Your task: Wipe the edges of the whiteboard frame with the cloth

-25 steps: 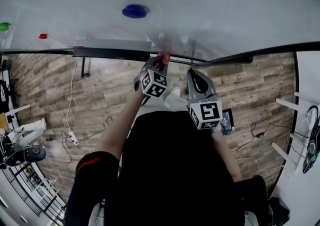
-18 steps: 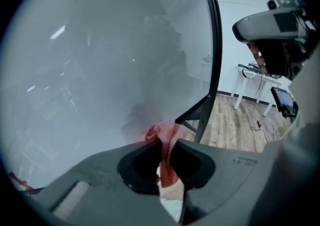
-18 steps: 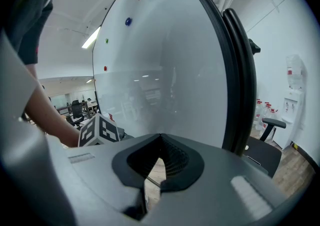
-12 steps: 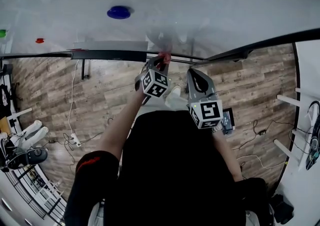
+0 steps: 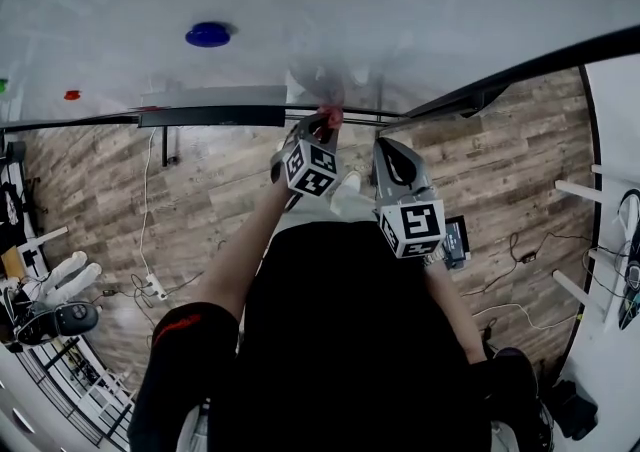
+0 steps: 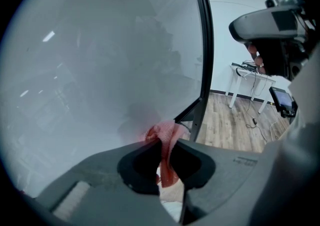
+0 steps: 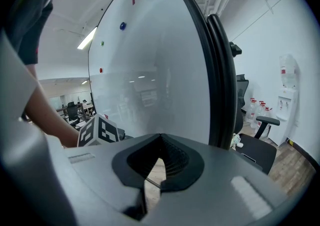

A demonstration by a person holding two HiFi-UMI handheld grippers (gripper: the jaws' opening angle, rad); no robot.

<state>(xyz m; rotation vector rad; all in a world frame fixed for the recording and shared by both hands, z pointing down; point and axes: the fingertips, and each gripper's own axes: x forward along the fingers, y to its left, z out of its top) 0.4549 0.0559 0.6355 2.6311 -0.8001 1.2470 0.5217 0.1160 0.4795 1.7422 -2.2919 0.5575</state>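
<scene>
Pinching cloth (image 6: 163,136) in left gripper (image 6: 167,146), held against whiteboard frame (image 6: 202,101) mid-picture for wiping (right gripper (image 7: 159,142) idle, jaws together, empty).

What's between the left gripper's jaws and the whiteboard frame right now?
Only the pink cloth, pinched in the left gripper and bunched against the whiteboard just beside the black frame. The left gripper view shows it best.

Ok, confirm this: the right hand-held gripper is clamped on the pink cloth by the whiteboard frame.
Wrong side: the left hand-held gripper is clamped on the pink cloth by the whiteboard frame, as the left gripper view shows.
</scene>
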